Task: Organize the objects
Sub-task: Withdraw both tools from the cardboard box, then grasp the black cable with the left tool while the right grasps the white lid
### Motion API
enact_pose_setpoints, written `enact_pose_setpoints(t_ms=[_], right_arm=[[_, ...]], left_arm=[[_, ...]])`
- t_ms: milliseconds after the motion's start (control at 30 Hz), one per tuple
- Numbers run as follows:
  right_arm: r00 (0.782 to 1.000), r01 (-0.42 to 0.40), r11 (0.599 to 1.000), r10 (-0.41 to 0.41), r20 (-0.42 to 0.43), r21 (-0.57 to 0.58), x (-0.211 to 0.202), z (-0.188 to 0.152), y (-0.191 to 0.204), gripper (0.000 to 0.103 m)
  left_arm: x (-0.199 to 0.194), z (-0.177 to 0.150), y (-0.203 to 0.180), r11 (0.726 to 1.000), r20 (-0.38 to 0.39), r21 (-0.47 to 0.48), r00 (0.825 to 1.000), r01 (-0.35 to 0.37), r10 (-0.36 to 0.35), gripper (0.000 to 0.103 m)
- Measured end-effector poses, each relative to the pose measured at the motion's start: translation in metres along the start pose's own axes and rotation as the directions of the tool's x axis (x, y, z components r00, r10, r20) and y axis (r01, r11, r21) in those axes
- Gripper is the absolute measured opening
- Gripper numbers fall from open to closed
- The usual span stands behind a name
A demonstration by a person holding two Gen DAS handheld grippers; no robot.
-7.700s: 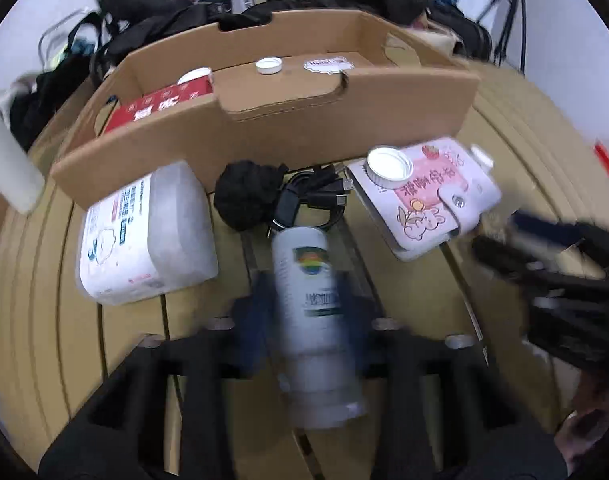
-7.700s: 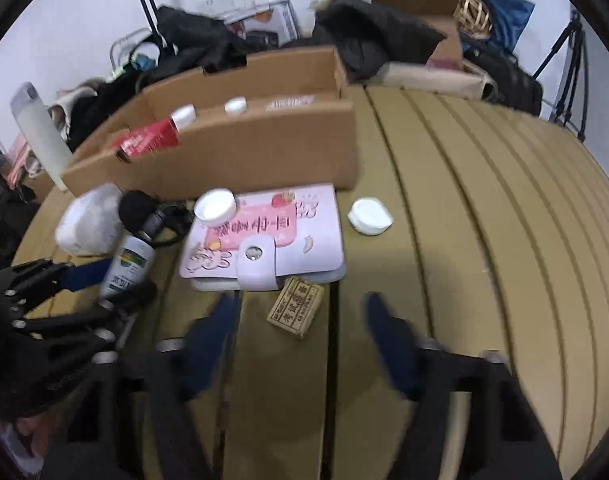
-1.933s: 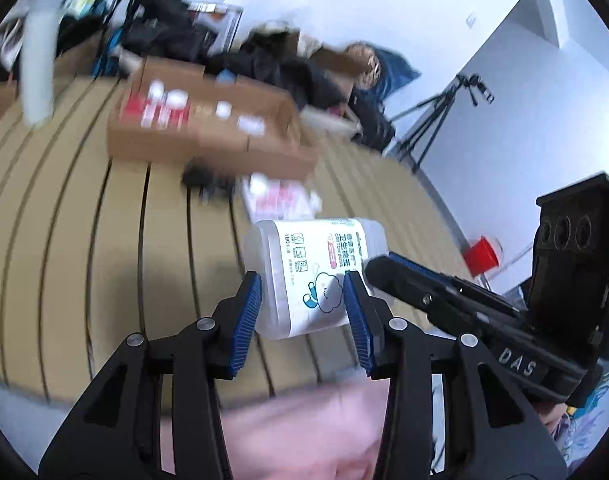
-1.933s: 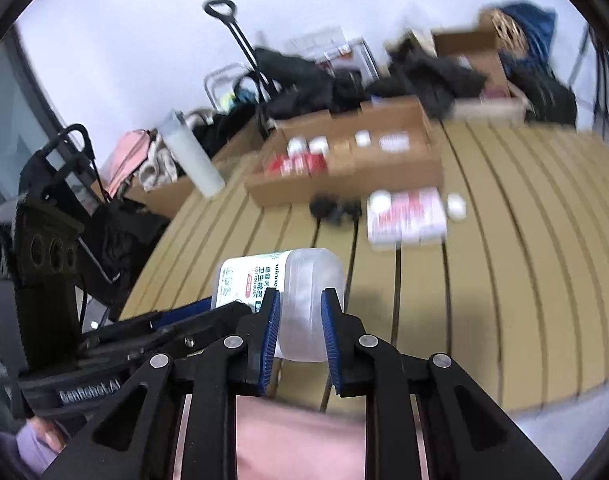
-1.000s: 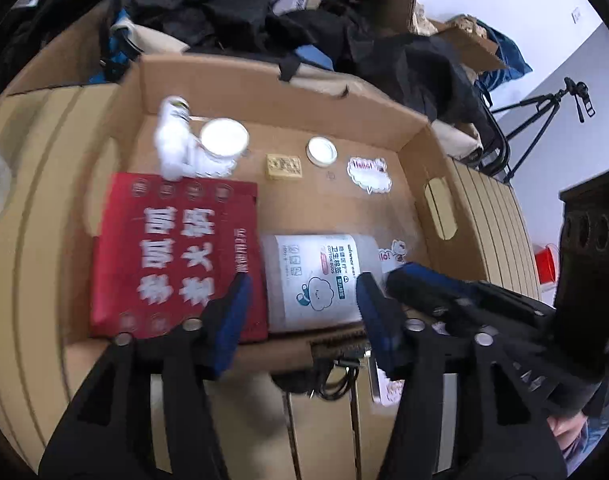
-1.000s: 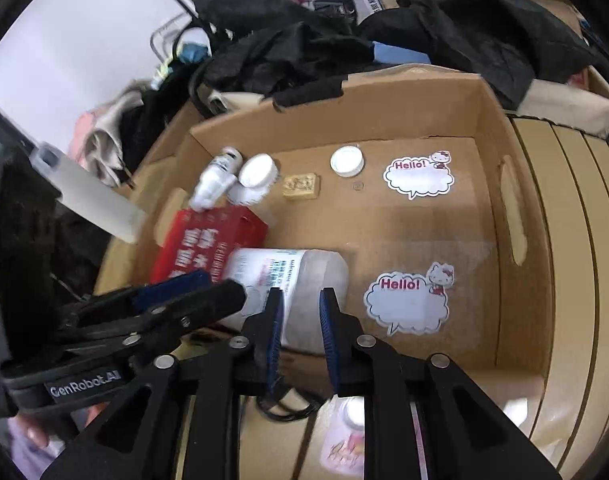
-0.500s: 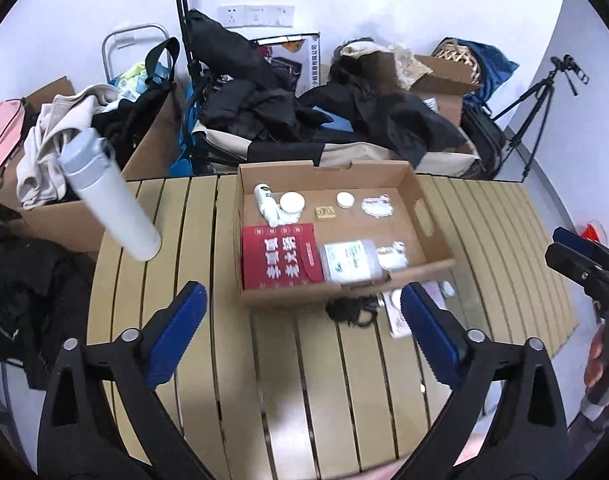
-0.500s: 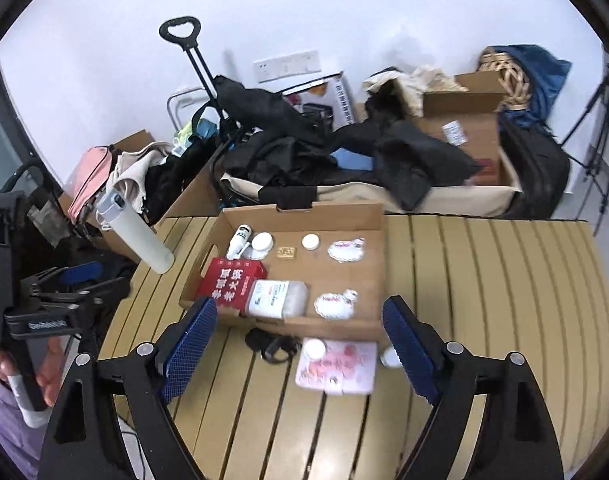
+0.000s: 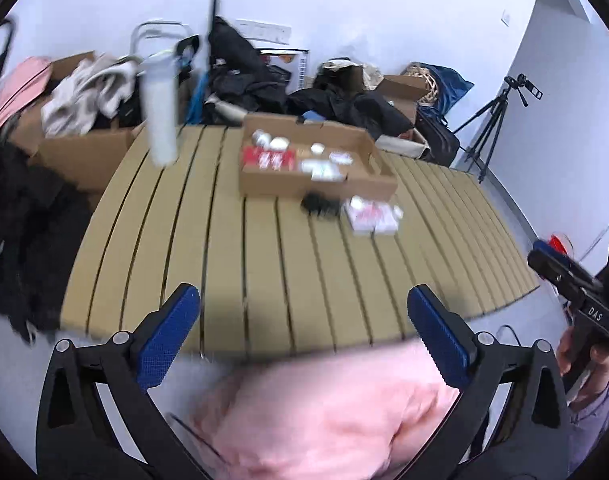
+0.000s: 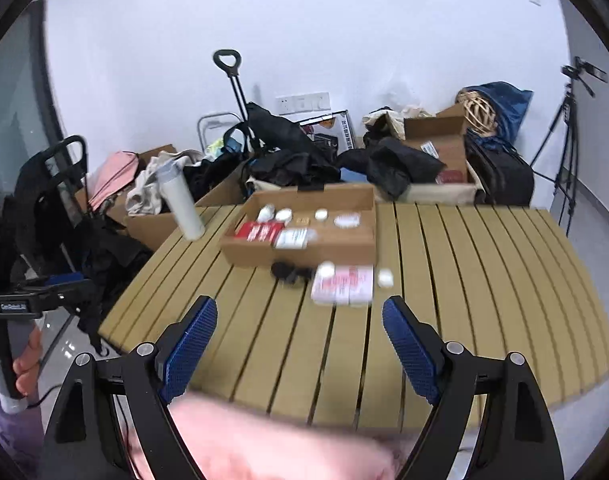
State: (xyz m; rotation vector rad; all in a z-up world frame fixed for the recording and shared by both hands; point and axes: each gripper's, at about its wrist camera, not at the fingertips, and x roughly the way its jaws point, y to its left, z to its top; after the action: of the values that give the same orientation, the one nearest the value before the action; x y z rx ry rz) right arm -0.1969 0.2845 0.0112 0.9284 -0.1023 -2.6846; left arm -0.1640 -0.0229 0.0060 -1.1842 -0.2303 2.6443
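We hold the left gripper [image 9: 302, 334], its jaws opening and empty, and the right gripper [image 10: 299, 344], spread wide and empty, well back from the cardboard box [image 10: 300, 250]. The wipes pack [image 10: 291, 238] lies inside that box; the pink case [image 10: 342, 284] lies just before it.

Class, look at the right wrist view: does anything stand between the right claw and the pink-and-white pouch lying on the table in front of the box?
Nothing visible does. Only bare slats of the table lie between the open, empty right claw and the pink-and-white pouch. The black bundle sits left of the pouch, the cardboard box behind it.
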Motion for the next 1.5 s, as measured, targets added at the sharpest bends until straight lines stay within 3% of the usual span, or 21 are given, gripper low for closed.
enact_pose_setpoints(t_ms=[100, 167, 233, 333, 467, 567, 633, 733, 867, 1000, 1067, 1100, 1233, 1333, 1400, 1433, 1500], right_arm=[[0.995, -0.047, 0.998, 0.049, -0.082, 0.03, -0.001, -0.055, 0.0, 0.088], [0.986, -0.008, 1.0, 0.004, -0.166, -0.022, 0.012, -0.066, 0.004, 0.088], [0.986, 0.08, 0.996, -0.085, -0.147, -0.044, 0.013, -0.06, 0.003, 0.088], [0.991, 0.092, 0.996, -0.091, -0.094, 0.009, 0.005, -0.055, -0.002, 0.088], [0.986, 0.128, 0.992, -0.126, -0.112, 0.007, 0.012, -0.059, -0.008, 0.088], [0.986, 0.108, 0.994, -0.104, -0.129, 0.027, 0.022, -0.061, -0.013, 0.088], [0.984, 0.096, 0.995, -0.091, -0.151, 0.021, 0.032, -0.064, -0.013, 0.088], [0.982, 0.083, 0.996, -0.084, -0.169, -0.014, 0.057, -0.062, -0.016, 0.088], [0.979, 0.098, 0.994, -0.104, -0.174, -0.043, 0.104, -0.045, -0.031, 0.086], [0.983, 0.067, 0.995, -0.079, -0.166, -0.074, 0.162, -0.017, -0.038, 0.075], [0.984, 0.042, 0.996, -0.054, -0.169, -0.076, 0.196, -0.003, -0.042, 0.071], [0.983, 0.027, 0.997, -0.039, -0.177, -0.071, 0.216, 0.005, -0.044, 0.062], [0.974, 0.011, 0.997, -0.028, -0.223, -0.079, 0.277, 0.016, -0.045, 0.057], [0.967, 0.012, 0.995, -0.036, -0.252, -0.097, 0.314, 0.018, -0.043, 0.054], [0.962, 0.022, 0.995, -0.047, -0.269, -0.096, 0.332, 0.016, -0.045, 0.041], [0.968, 0.041, 0.993, -0.067, -0.24, -0.113, 0.334, 0.016, -0.043, 0.034], [0.971, 0.042, 0.991, -0.071, -0.229, -0.13, 0.336, 0.015, -0.04, 0.031]], left_arm=[[0.006, -0.031, -0.003, 0.999, -0.083, 0.011, 0.996, -0.036, 0.036, 0.103], [0.006, -0.03, -0.011, 1.0, -0.112, 0.027, 0.994, 0.01, -0.007, 0.103], [-0.002, -0.022, -0.012, 0.998, -0.07, 0.008, 0.996, 0.06, -0.059, 0.103], [-0.001, -0.015, -0.014, 0.998, -0.043, 0.004, 0.997, 0.065, -0.064, 0.103], [0.032, -0.015, -0.015, 0.998, -0.065, 0.011, 0.996, 0.055, -0.055, 0.103], [0.072, -0.005, -0.014, 1.0, -0.028, -0.003, 0.999, 0.031, -0.031, 0.099], [0.102, 0.01, -0.019, 0.999, -0.014, -0.005, 0.999, 0.047, -0.047, 0.091], [0.158, 0.042, -0.034, 0.995, -0.03, 0.049, 0.996, 0.084, -0.083, 0.083], [0.24, 0.078, -0.047, 0.991, -0.069, 0.112, 0.996, 0.066, -0.059, 0.079], [0.305, 0.093, -0.043, 0.993, -0.12, 0.108, 0.992, 0.047, -0.034, 0.07], [0.322, 0.097, -0.036, 0.995, -0.13, 0.078, 0.99, 0.064, -0.054, 0.059], [0.327, 0.098, -0.032, 0.996, -0.138, 0.058, 0.988, 0.073, -0.064, 0.053], [0.341, 0.097, -0.026, 0.995, -0.152, 0.046, 0.985, 0.088, -0.08, 0.034], [0.339, 0.096, -0.022, 0.994, -0.148, 0.043, 0.985, 0.1, -0.093, 0.033], [0.334, 0.095, -0.021, 0.992, -0.146, 0.028, 0.983, 0.121, -0.115, 0.033], [0.331, 0.095, -0.021, 0.992, -0.14, 0.028, 0.983, 0.122, -0.117, 0.033], [0.319, 0.094, -0.02, 0.992, -0.122, 0.023, 0.985, 0.122, -0.118, 0.033]])
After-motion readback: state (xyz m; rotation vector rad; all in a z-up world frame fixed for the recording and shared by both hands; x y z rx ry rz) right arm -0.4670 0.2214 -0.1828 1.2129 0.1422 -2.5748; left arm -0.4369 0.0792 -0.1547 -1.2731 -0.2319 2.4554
